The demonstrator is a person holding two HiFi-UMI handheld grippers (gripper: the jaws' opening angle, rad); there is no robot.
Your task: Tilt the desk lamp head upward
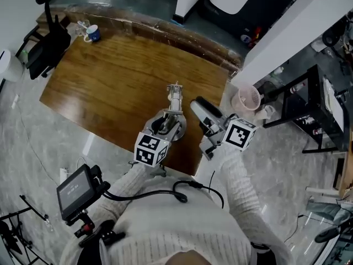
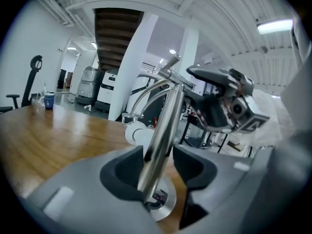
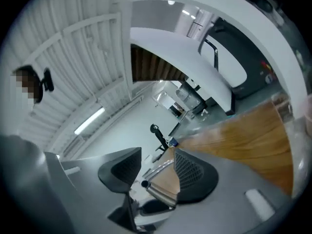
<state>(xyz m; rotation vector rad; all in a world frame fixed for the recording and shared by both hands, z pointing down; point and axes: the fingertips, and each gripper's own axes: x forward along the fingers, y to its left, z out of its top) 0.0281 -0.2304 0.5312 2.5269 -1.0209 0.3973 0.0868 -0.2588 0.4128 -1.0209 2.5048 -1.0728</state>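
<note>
Standing near the front edge of the wooden table [image 1: 110, 76], toward its right corner, the desk lamp [image 1: 175, 99] has both grippers on it. The left gripper [image 1: 173, 118] is pressed onto the lamp's shiny pole [image 2: 168, 116] low down, a dark pad against each side, just above the round metal base [image 2: 165, 204]. The right gripper [image 1: 212, 128] sits at the lamp head [image 1: 205, 109], the dark, long piece at the top of the pole, just right of the left gripper. In the right gripper view its two pads are closed around a chrome part [image 3: 159, 194] of that head, with bare table showing past them (the exact contact on the left pad is hard to make out). From the left gripper view the lamp head [image 2: 209, 73] sticks out to the right, above the right gripper. A blue and white mug [image 1: 94, 33] stands at the far left corner, well apart from the lamp, beside a black chair [image 1: 47, 46].
</note>
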